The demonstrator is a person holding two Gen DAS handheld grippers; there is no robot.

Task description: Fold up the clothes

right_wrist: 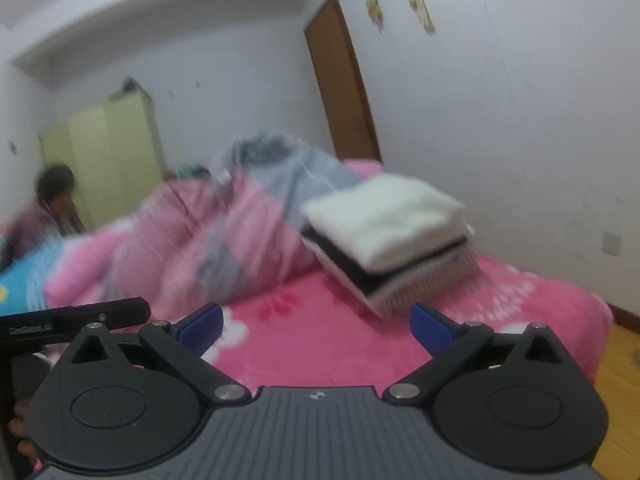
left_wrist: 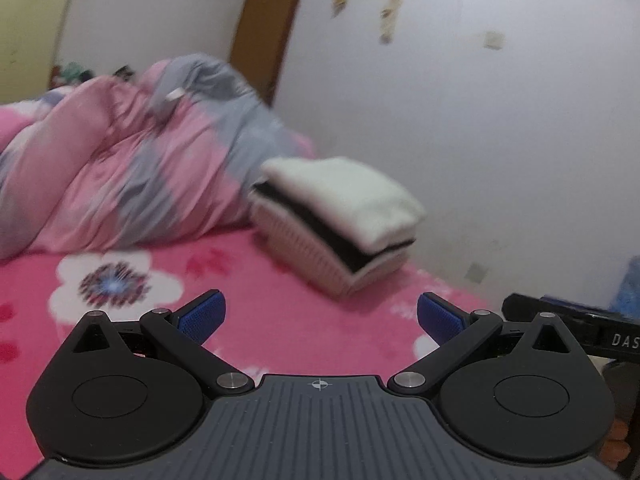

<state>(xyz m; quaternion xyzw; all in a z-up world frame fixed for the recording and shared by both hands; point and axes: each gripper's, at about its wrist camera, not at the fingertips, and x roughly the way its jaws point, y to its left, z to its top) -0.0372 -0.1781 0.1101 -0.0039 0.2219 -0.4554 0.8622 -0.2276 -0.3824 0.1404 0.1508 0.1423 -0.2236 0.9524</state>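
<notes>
A stack of folded clothes (left_wrist: 340,216) lies on the pink flowered bed (left_wrist: 280,320) near the wall: a cream piece on top, a dark one under it, a ribbed white one at the bottom. The right wrist view shows the same stack (right_wrist: 384,236) ahead and a little right. My left gripper (left_wrist: 320,316) is open, its blue pads (left_wrist: 202,316) wide apart with only bedspread between them, short of the stack. My right gripper (right_wrist: 316,326) is open too, with nothing between its fingers. Both views are blurred.
A bunched pink and grey quilt (left_wrist: 132,160) fills the bed's far left. A brown door (right_wrist: 344,80) and white wall stand behind. A yellow wardrobe (right_wrist: 104,156) and a person (right_wrist: 48,204) are at the far left. Wooden floor (right_wrist: 624,380) lies right of the bed.
</notes>
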